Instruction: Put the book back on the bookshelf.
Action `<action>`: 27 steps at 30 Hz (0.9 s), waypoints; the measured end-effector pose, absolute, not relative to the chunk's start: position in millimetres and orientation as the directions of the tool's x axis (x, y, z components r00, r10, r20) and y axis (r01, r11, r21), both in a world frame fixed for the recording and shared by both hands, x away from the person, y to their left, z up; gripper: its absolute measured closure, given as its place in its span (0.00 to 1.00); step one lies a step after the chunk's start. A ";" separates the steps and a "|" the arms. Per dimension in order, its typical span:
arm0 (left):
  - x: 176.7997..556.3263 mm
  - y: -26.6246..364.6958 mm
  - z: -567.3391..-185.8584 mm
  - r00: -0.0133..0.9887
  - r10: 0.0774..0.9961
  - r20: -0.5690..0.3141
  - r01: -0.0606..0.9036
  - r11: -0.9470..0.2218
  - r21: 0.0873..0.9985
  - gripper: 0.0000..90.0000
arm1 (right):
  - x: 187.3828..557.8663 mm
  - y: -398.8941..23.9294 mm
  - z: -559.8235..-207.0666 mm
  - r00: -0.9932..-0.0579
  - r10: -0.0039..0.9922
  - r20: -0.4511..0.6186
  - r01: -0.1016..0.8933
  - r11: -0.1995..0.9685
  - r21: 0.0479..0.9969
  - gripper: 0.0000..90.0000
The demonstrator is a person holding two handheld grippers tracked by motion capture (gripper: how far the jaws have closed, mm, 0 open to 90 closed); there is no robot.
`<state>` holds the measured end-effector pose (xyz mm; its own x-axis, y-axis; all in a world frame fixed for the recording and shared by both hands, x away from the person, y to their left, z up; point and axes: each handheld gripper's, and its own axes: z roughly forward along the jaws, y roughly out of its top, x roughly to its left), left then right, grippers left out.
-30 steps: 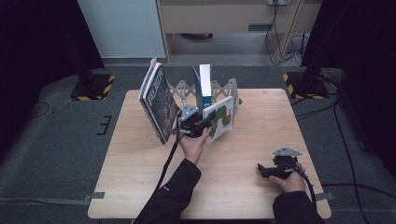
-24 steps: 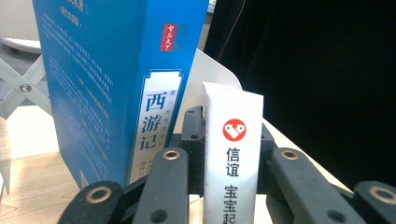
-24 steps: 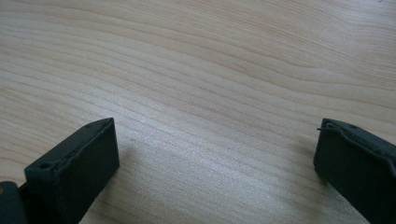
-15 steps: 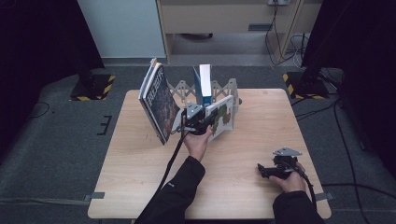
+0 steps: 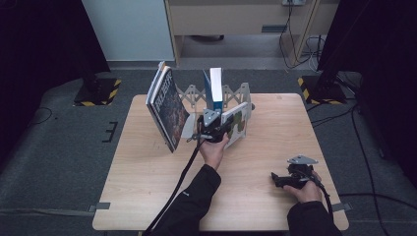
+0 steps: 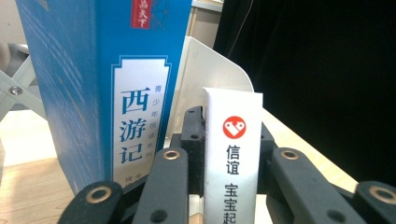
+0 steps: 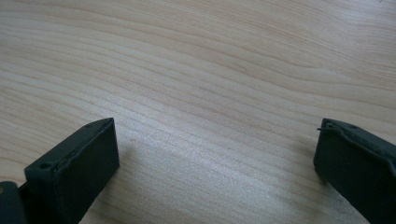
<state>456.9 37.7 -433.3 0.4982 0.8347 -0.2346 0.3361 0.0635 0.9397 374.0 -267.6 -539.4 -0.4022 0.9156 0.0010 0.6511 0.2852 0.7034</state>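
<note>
The left gripper (image 5: 220, 129) was clamped on a thin white-spined book (image 6: 231, 163), its jaws pressing both covers, and held it upright just beside a thick blue book (image 6: 93, 84) that stood in the expandable bookend rack (image 5: 236, 93) near the table's far edge. In the high view the held book (image 5: 237, 123) leaned by the rack's white end plate. A larger book (image 5: 167, 108) tilted at the rack's left end. The right gripper (image 5: 285, 180) rested on the wooden table (image 5: 147, 177) near the front right corner, jaws spread wide with nothing between them.
</note>
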 end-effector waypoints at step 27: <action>436.5 33.9 -457.7 0.510 0.835 -0.206 0.340 0.024 0.940 0.81 | 374.3 -266.3 -539.3 -0.399 0.917 0.003 0.653 0.281 0.703 0.00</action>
